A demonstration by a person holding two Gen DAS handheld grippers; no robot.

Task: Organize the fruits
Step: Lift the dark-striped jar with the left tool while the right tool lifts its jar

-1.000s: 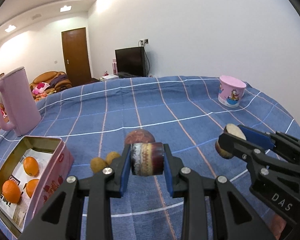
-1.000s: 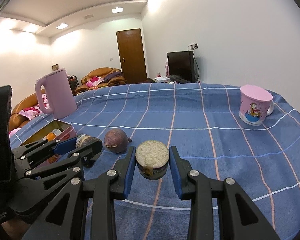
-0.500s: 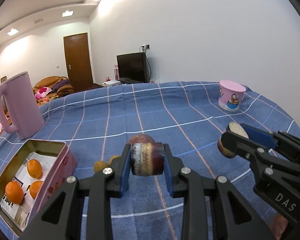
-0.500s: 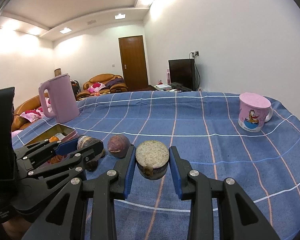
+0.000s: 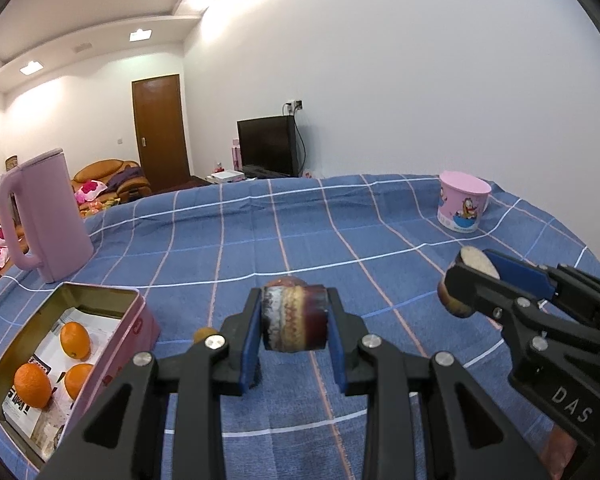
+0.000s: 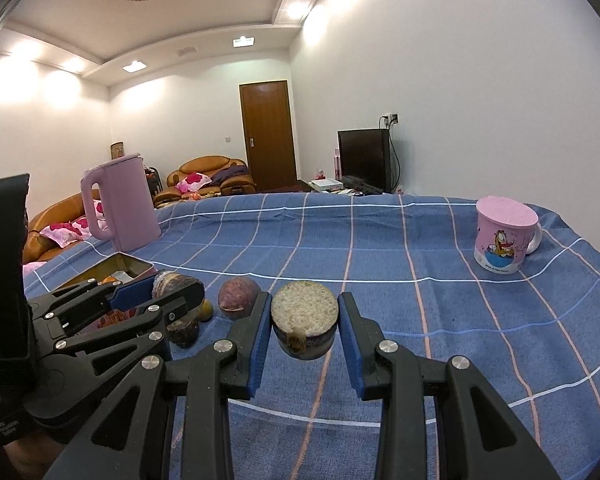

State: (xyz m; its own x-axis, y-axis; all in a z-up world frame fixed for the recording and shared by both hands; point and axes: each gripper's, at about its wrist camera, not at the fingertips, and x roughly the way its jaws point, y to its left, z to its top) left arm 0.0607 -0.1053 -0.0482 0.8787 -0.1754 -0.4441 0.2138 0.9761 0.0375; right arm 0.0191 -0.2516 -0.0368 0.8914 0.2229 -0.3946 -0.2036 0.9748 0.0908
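Left gripper [image 5: 293, 322] clamped on a cut purple fruit piece [image 5: 294, 317], rind banded dark red and cream, held clear above the blue checked cloth [image 5: 260, 240] on the counter. Right gripper [image 6: 304, 320] clamped on a second cut piece [image 6: 304, 320], pale grainy cut face up, also off the cloth. A whole purple fruit [image 6: 238, 298] rests on the cloth between the two grippers. Open pink tin [image 5: 112, 344] at left holds three oranges [image 5: 75, 339]. Small brownish fruits [image 6: 206, 309] lie near the tin. Pink kettle [image 5: 46, 216] behind the tin; lidded pink cartoon mug [image 6: 502, 240] far right.
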